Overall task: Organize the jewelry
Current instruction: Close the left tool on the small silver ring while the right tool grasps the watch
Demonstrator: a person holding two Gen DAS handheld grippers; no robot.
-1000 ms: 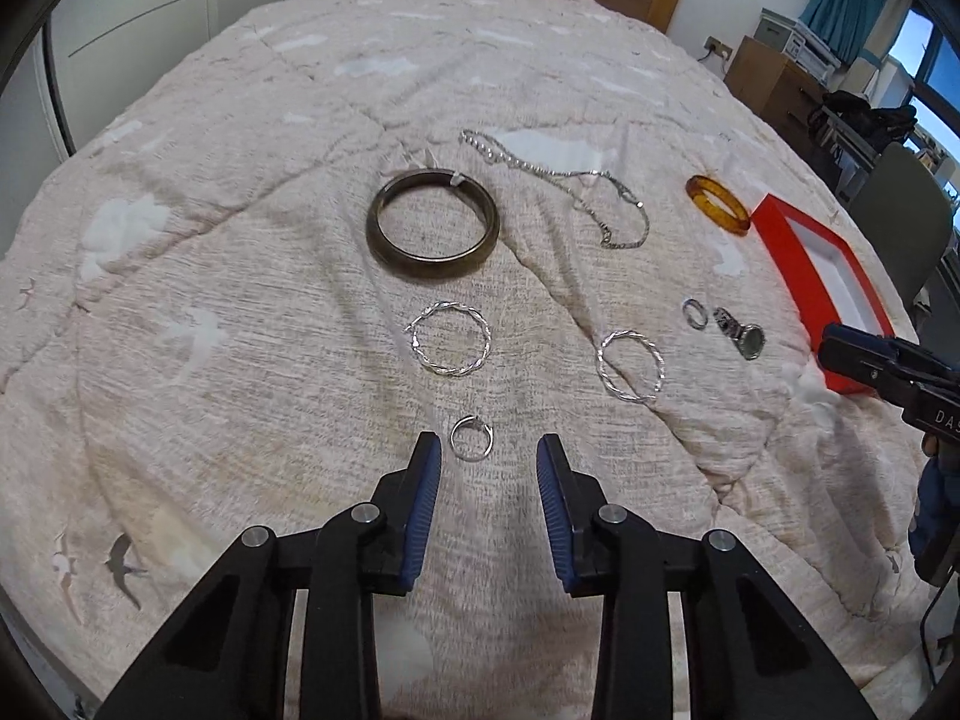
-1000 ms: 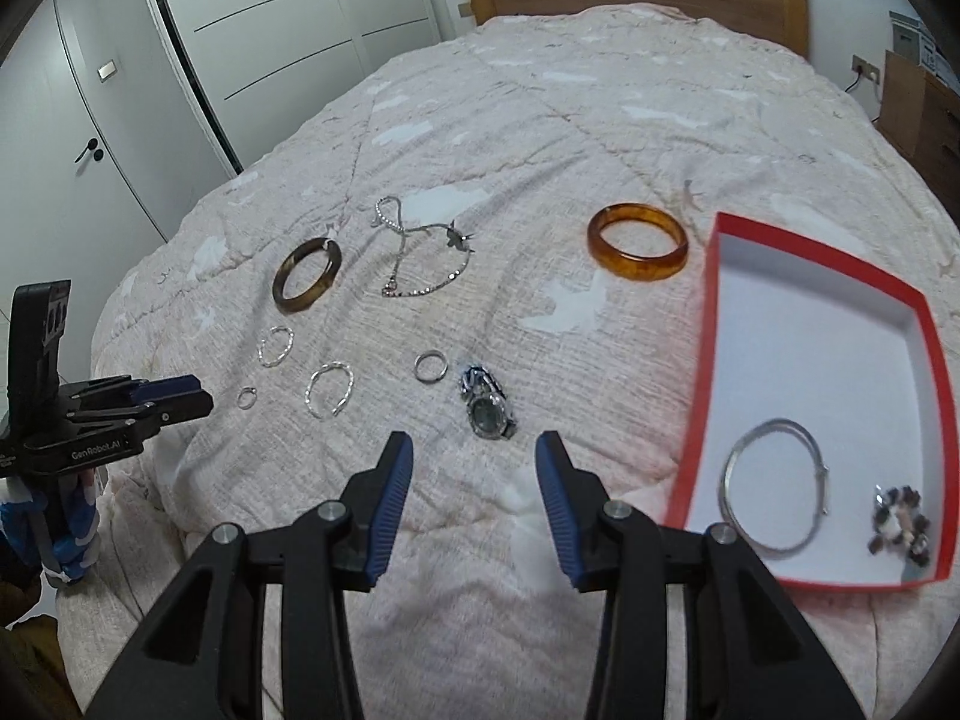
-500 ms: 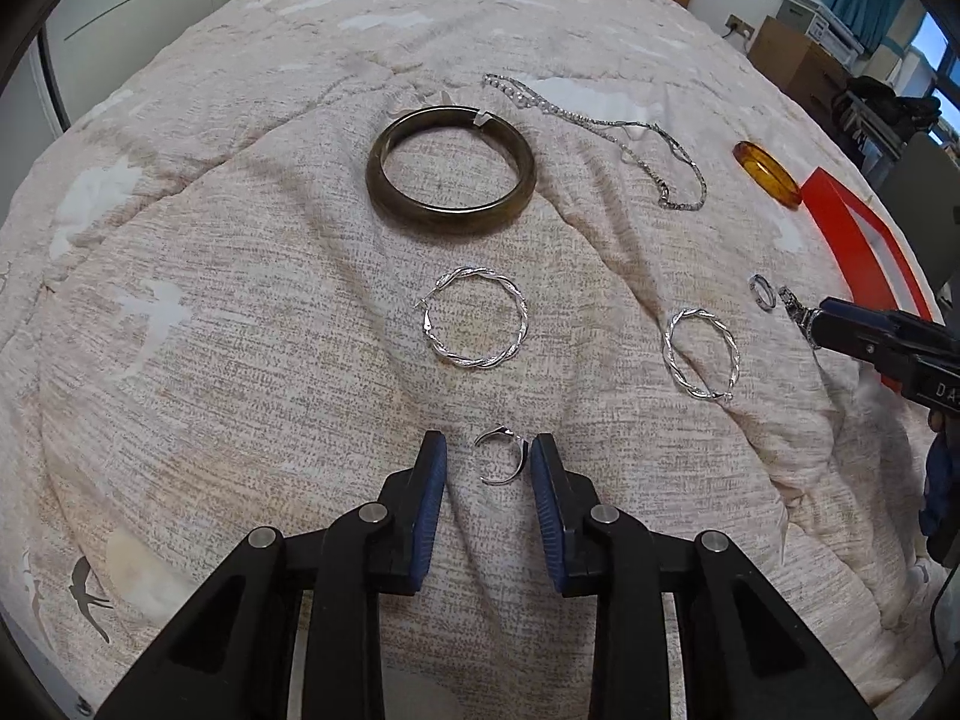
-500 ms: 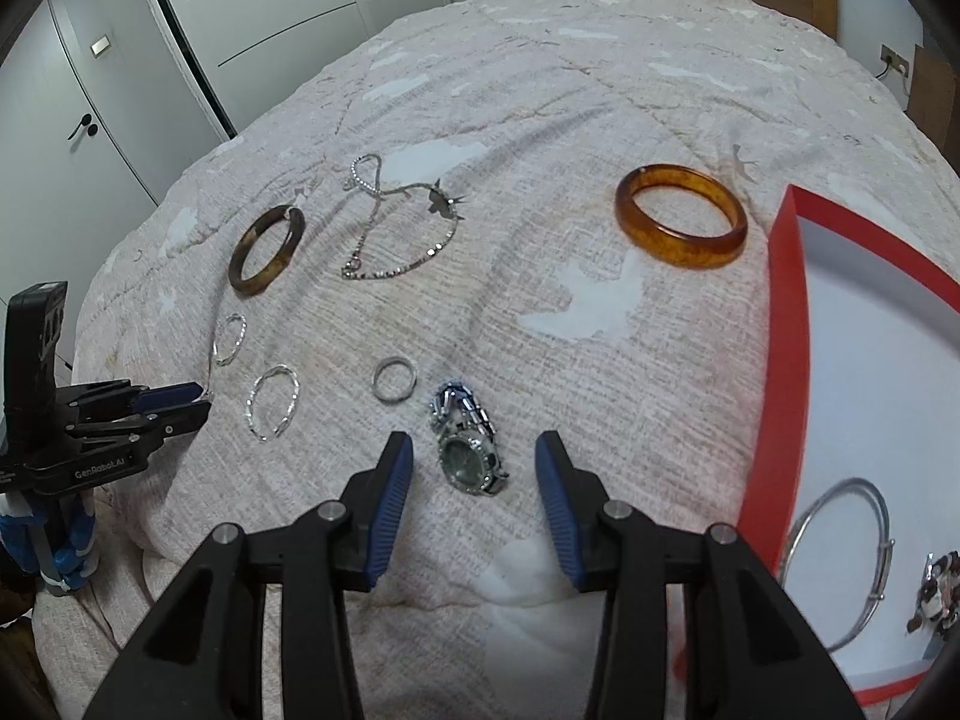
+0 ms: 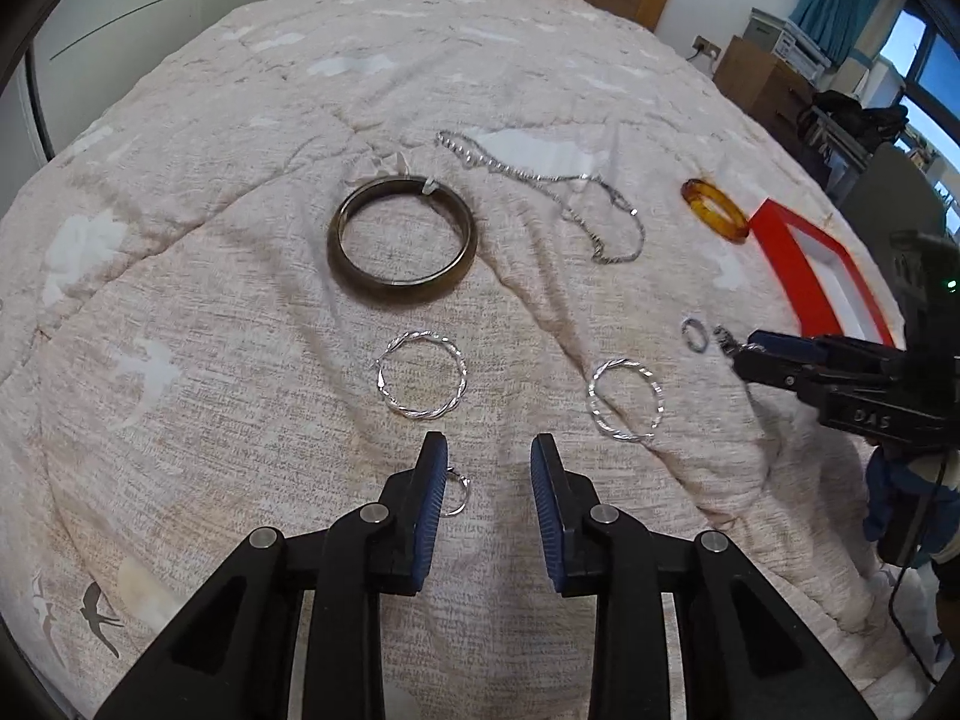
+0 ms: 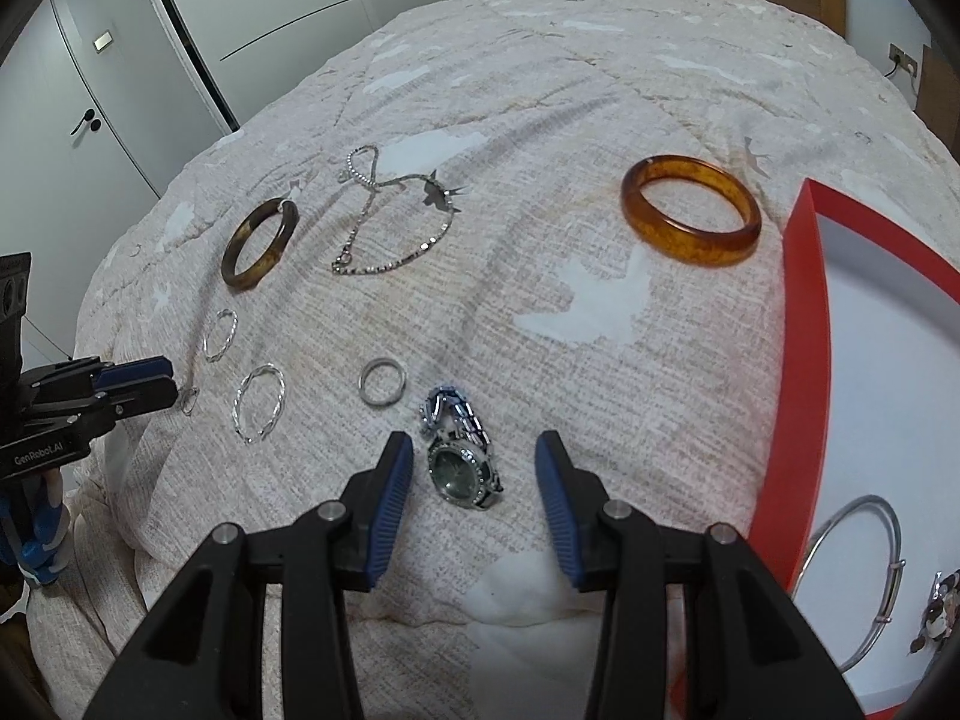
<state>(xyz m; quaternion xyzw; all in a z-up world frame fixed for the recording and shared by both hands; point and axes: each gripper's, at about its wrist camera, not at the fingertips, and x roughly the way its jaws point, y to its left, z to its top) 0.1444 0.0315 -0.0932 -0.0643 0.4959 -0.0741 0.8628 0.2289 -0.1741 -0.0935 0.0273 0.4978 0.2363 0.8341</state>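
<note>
So both tongs are lined up for a pickup here, nothing lifted yet. The left gripper (image 5: 487, 462) has its jaws spread fairly wide and holds nothing; the small silver ring (image 5: 454, 495) lies on the bedspread (image 5: 180, 240) right against the inside of its left finger, so it's off-centre between the pads rather than in the middle. The right gripper (image 6: 474, 468) is also wide open and empty, with the wristwatch (image 6: 462, 459) sitting on the quilt between its fingers, closer to the left one. The red tray (image 6: 804, 324) is off to the right and already has a thin bangle (image 6: 864, 576) and a little cluster piece (image 6: 936, 606) in it, while the amber bangle (image 6: 690, 219), dark bangle (image 5: 402, 240), chain (image 5: 540, 186), two twisted hoops and a plain band (image 6: 382, 381) are all out on the bed. My guess is we're early-to-mid sorting. Next move looks like closing on the watch and the ring, and the ring one needs a nudge sideways first or the finger could just push it into the soft fabric.
</note>
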